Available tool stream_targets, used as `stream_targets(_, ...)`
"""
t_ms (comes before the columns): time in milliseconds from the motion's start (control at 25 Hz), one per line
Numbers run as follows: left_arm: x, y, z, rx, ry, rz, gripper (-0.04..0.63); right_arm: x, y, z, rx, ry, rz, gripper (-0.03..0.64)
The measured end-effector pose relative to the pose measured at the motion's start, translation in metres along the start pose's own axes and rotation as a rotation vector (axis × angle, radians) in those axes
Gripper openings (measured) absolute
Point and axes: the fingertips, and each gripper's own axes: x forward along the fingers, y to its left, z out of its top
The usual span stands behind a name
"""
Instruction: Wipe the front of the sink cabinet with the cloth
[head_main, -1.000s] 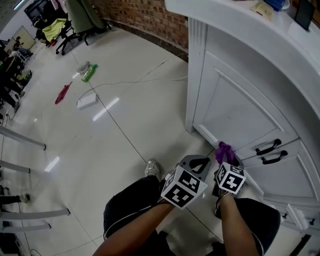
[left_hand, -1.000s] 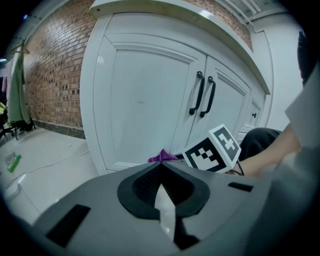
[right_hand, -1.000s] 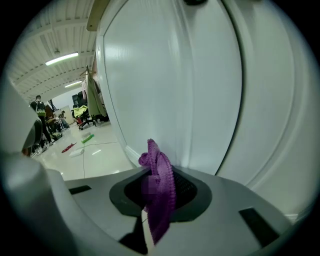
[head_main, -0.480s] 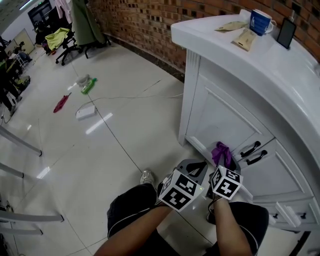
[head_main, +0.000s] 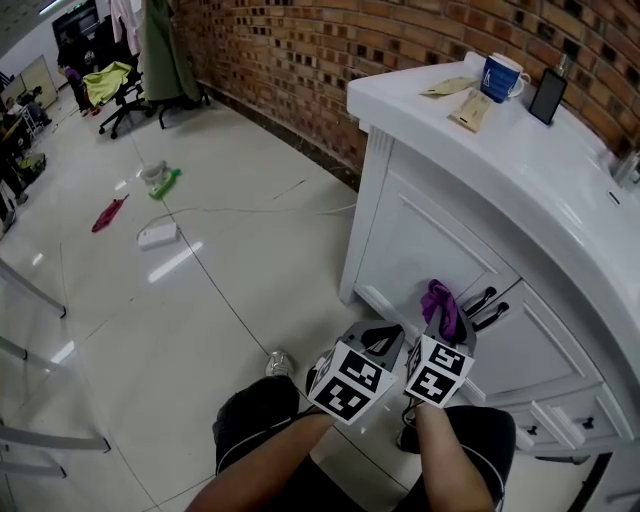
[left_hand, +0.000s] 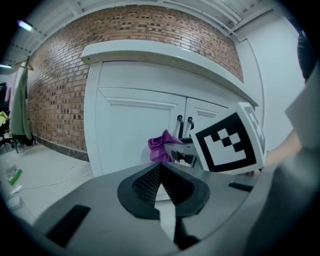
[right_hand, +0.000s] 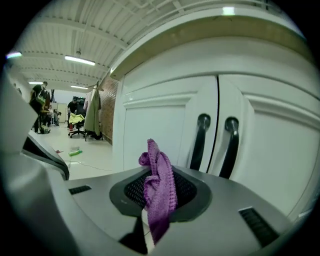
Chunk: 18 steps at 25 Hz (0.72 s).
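right tool (right_hand: 159, 196) is pinched on the purple cloth (right_hand: 159, 180), gripping it mid-length. bunched end sticks out past the tips, short tail hangs under the pinch. presumably held that way so the free wad is what meets the paint, not the plastic jaws

left tool (left_hand: 161, 186) has its jaws pressed together with nothing between them. it sits just beside the right one, low in front of the person's knees, and looks like it's only parked out of the way

cloth position: in front of the sink cabinet (head_main: 420, 235), at the left door, just left of the pair of black handles (right_hand: 216, 142). head view shows it over the door panel near the handles, but no view confirms contact, so I read it as close and not yet pressed on

orientation: the cloth's long axis runs roughly upright in the right gripper view, in line with the jaw seam. top end points forward at the door face. it's a narrow folded strip rather than a spread pad, so each pass will cover little

judgement: wiping hasn't really begun and the door fronts are all left to do. next move needs the wad pushed flat on the panel, steering clear of the handles

counter (head_main: 470, 135) on top carries a mug (head_main: 497, 77) and a phone (head_main: 546, 96), well clear of the work
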Motion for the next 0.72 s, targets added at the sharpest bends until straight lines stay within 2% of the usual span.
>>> stream_targets(360, -0.009, -0.005, 0.014, -0.005, -0.047, -0.010, 0.005, -0.030, -0.017, 0.080, -0.118, -0.174, -0.055, 0.080)
stream_targets(520, -0.014, -0.006, 0.023, 0.004, -0.062, -0.009, 0.005, -0.043, -0.029, 0.117, -0.137, -0.251, -0.081, 0.080)
stream_targets(720, -0.019, 0.000, 0.030, 0.008, -0.076, 0.002, 0.005, -0.057, -0.026, 0.162, -0.204, -0.368, -0.091, 0.080)
